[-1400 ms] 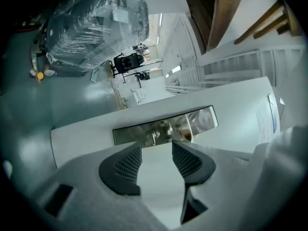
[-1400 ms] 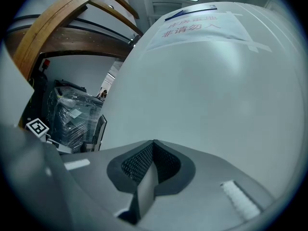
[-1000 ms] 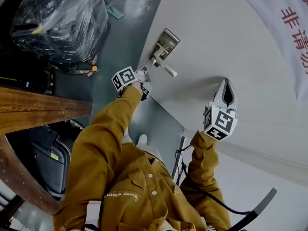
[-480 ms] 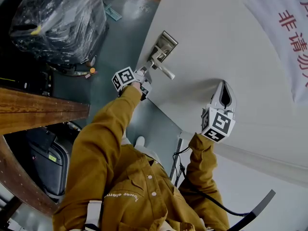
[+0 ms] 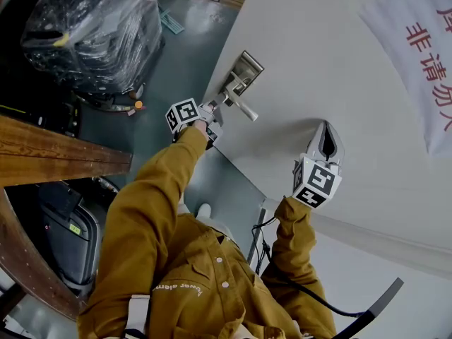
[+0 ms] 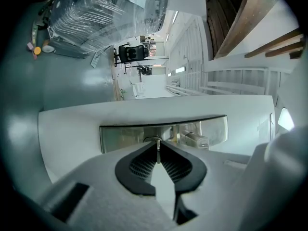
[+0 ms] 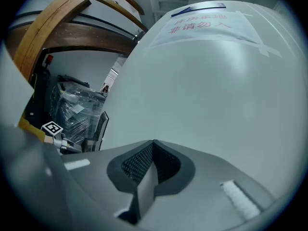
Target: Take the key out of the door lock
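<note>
The left gripper (image 5: 216, 104) had just been closing and pinched the thin key (image 6: 157, 150) narrowly between its pads. The key sat in the lock plate (image 6: 120, 137) at twelve o'clock from the tips, with the lever handle (image 6: 197, 139) just at its three o'clock. To my eye the pull wanted to go straight back along the key's line, level and untwisted, lest the blade bind or slip from so slight a grip. The right gripper (image 7: 153, 146), shut and empty, hung close by the door (image 7: 216, 81); whether it touched, I couldn't tell.
</note>
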Motion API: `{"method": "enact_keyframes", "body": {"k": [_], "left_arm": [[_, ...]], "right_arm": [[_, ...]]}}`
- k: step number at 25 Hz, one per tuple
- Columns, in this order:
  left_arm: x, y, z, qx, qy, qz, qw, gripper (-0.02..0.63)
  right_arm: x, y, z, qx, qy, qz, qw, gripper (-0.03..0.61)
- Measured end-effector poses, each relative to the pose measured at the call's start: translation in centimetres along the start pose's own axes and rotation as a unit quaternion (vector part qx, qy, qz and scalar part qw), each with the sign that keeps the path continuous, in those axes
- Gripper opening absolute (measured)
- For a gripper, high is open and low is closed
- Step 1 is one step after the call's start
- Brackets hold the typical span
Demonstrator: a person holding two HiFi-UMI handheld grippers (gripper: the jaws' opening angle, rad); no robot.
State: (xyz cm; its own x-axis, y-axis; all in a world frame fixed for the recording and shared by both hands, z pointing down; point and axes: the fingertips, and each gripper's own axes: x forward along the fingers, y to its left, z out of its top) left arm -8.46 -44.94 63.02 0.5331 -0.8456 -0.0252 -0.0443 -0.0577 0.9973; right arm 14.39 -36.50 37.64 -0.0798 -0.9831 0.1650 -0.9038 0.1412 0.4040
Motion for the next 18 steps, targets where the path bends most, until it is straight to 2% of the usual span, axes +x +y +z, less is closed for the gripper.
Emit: {"method": "enact_keyframes", "body": {"k": [6,11,14,18], "left_arm": [[-1.1,0.0,0.0,0.000,0.003,0.007,1.0000,0.023],[-3.6,-0.3,-0.8,0.026,0.013,0.008,0.9995,0.023],[-5.4,-1.2,-1.5,0.060,0.019,0.015,0.9979,0.023],[-8.4,-3.9,-2.0,0.143,0.020,0.026,0.9892,0.025]], "right_arm": [[0.2,0.0,0.0,0.013,0.011,-0.004,1.000,0.005],[0.0,-0.2,0.0,0.013,0.010,-0.008,1.000,0.005],[0.0,-0.2,0.1,0.025,0.007,-0.005,1.000,0.005],[-0.4,0.6,1.0,0.073,-0.014,0.013,0.997,0.005]]}}
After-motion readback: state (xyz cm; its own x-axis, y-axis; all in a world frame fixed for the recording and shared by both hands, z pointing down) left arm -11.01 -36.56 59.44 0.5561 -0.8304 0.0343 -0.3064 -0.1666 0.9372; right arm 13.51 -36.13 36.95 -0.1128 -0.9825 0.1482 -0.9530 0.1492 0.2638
